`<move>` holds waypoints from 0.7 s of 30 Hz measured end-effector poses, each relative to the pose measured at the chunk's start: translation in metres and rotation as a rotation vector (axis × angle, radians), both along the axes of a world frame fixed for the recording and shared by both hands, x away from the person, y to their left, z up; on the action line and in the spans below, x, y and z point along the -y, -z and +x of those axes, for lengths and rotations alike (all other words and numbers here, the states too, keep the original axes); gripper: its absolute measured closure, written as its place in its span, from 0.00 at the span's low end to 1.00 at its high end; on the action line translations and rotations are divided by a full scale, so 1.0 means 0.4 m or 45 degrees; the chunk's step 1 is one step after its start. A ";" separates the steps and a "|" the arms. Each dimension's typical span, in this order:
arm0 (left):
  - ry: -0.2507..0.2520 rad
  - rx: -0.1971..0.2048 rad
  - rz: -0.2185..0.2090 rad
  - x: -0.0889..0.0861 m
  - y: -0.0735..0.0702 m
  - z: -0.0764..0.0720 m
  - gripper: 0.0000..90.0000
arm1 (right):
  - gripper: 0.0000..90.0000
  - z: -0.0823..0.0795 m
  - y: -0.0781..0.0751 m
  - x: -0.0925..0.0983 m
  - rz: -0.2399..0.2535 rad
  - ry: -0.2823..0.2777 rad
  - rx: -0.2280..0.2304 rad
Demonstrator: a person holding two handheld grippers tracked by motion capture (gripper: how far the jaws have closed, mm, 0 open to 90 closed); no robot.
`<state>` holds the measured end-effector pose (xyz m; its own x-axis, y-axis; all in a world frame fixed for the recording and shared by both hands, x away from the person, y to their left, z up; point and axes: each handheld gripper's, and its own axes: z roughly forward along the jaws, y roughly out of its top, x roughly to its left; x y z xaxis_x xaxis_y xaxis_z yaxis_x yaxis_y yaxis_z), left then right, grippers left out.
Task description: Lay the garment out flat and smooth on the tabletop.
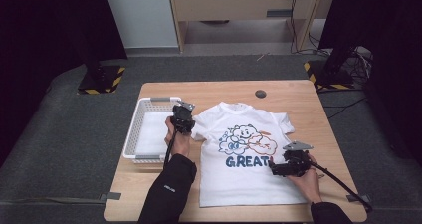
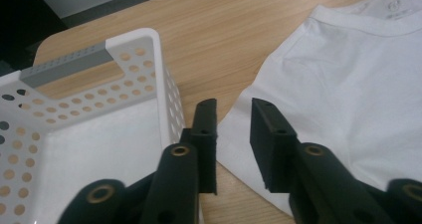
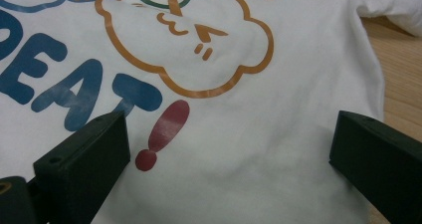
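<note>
- Lying flat and face up on the wooden table: one white T-shirt with a cloud print and blue lettering, collar toward the far edge, hem close to the near edge.
- Standing just left of the shirt: one white perforated basket, its right wall close to the shirt's left sleeve, a narrow strip of bare wood between them in the left gripper view.
- Held over that strip, at the sleeve's edge: left gripper, jaws parted by a narrow gap, nothing between the pads, sleeve cloth below and to the right of them.
- Held low over the shirt's right side, beside the red exclamation mark of the print: right gripper, jaws spread wide, pads gripping nothing, cloth lying loose under the gap.
- Open room: bare tabletop beyond the collar up to the far edge, a band of wood right of the shirt, little space at the near edge.
- Set in the far tabletop: one dark round cap.
- Count: one shirt, one basket, two grippers, two hands, one table.
</note>
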<state>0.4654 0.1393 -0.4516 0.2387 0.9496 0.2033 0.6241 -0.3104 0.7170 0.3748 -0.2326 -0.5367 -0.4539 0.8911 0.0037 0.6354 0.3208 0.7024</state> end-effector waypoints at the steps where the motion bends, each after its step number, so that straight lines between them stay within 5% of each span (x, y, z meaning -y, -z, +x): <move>1: 0.009 0.007 0.004 0.002 -0.002 -0.003 0.77 | 0.03 0.000 0.000 0.000 0.001 -0.001 -0.001; 5: 0.111 -0.015 -0.077 0.031 0.011 -0.008 0.68 | 0.02 0.001 0.000 0.000 0.002 0.001 0.000; 10: 0.221 -0.108 -0.162 0.081 0.066 -0.012 0.57 | 0.02 0.000 0.001 0.000 0.002 0.003 0.001; 11: 0.238 -0.165 -0.167 0.104 0.098 -0.012 0.55 | 0.02 0.000 0.001 -0.001 0.002 0.004 0.001; 14: 0.246 -0.200 -0.130 0.126 0.140 -0.013 0.52 | 0.03 -0.001 0.000 0.000 0.000 0.003 0.002; 16: 0.236 -0.215 -0.048 0.131 0.159 -0.011 0.50 | 0.03 -0.002 0.000 -0.001 0.001 0.004 -0.004; 21: 0.212 -0.200 -0.026 0.115 0.159 -0.013 0.46 | 0.09 -0.012 -0.012 0.001 -0.007 0.006 -0.045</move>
<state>0.4602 0.0934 -0.5154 0.4194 0.8981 0.1322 0.6699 -0.4045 0.6226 0.3701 -0.2331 -0.5319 -0.4497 0.8931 0.0145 0.6612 0.3220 0.6776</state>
